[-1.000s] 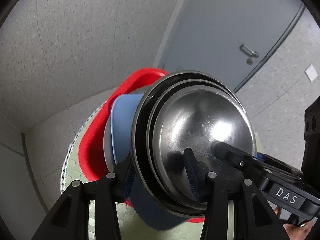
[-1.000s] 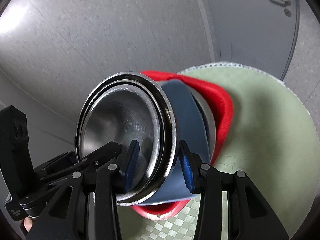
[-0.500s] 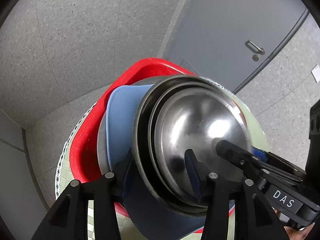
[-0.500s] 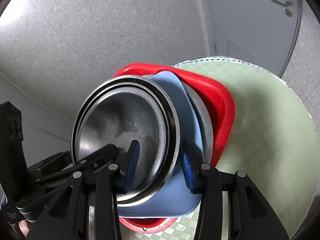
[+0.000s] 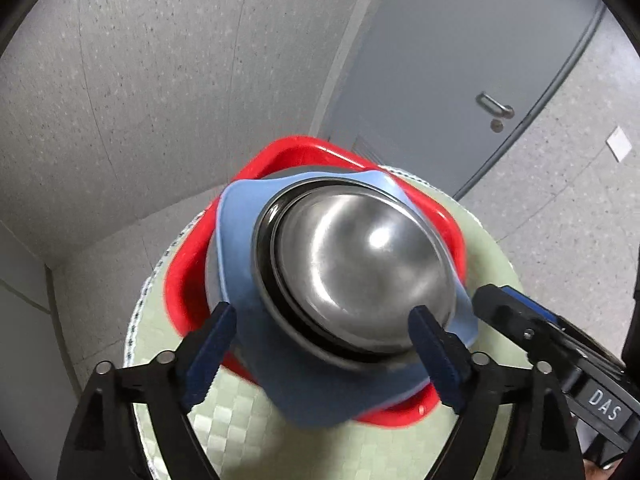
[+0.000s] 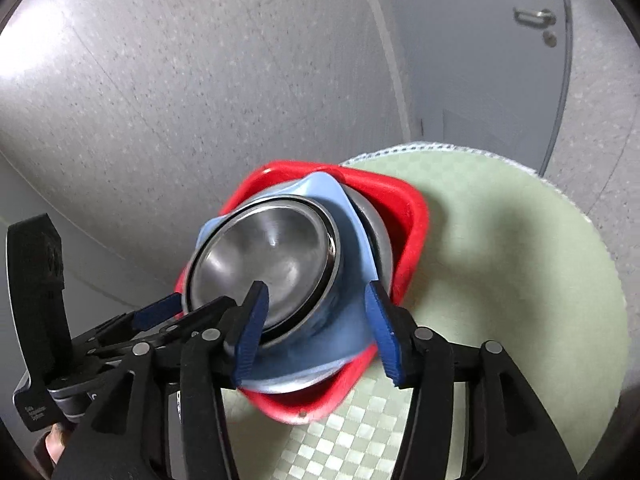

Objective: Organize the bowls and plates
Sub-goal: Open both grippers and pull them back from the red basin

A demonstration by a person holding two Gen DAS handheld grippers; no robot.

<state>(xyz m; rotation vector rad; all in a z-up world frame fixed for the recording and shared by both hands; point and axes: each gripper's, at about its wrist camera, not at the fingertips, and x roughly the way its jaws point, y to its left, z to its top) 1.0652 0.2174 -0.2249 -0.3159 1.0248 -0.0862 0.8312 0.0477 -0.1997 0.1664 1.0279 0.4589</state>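
A nested stack rests on the round table with its green checked cloth: a red square dish at the bottom, a blue square plate over it, steel bowls on top. My left gripper is opening wide. Its pads flank the stack's near edge without touching it. In the right wrist view the red dish, the blue plate and the steel bowls lie close ahead. My right gripper is opening too, with the stack's near rim between its pads.
A speckled grey wall stands behind the table, and a grey door with a lever handle is at the right. The table's far edge drops to the floor. Bare cloth lies right of the stack.
The stack, gripped and tilted up before, has settled flatter onto the cloth. Both grippers have let go of its rim, the left opening much wider, and both have drawn back a little.
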